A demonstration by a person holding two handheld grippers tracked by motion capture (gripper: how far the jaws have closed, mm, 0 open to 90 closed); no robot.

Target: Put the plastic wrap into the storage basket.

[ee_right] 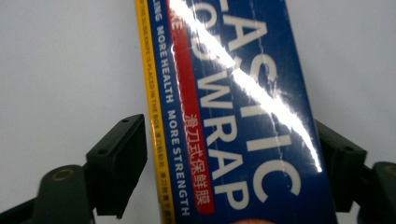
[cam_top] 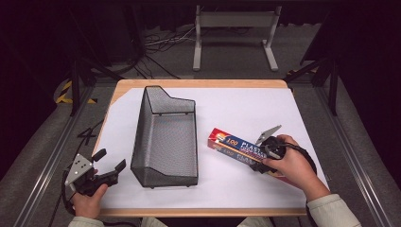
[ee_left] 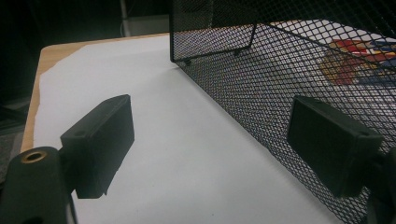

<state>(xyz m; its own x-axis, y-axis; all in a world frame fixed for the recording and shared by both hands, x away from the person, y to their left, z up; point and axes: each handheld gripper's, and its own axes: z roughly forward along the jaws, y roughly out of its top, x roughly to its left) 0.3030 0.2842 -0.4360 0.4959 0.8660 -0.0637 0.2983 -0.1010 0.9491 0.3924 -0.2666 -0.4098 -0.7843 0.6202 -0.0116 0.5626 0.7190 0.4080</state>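
A blue, red and yellow plastic wrap box (cam_top: 231,142) lies on the white sheet, to the right of the black mesh basket (cam_top: 150,137). My right gripper (cam_top: 258,155) comes down over the box's near half. In the right gripper view the box (ee_right: 233,93) runs between the two black pads (ee_right: 116,158), and both pads touch its long sides, so the right gripper (ee_right: 231,158) is shut on it. My left gripper (cam_top: 111,160) is held open at the table's front left corner. Nothing lies between its fingers (ee_left: 100,140), and the left gripper (ee_left: 210,140) points along the basket wall (ee_left: 261,79).
The white sheet (cam_top: 246,109) covers most of the wooden table (cam_top: 198,83). The basket is empty and stands left of centre. Through its mesh the box (ee_left: 355,60) shows faintly. A grey metal stand (cam_top: 234,21) and cables lie on the floor beyond the table.
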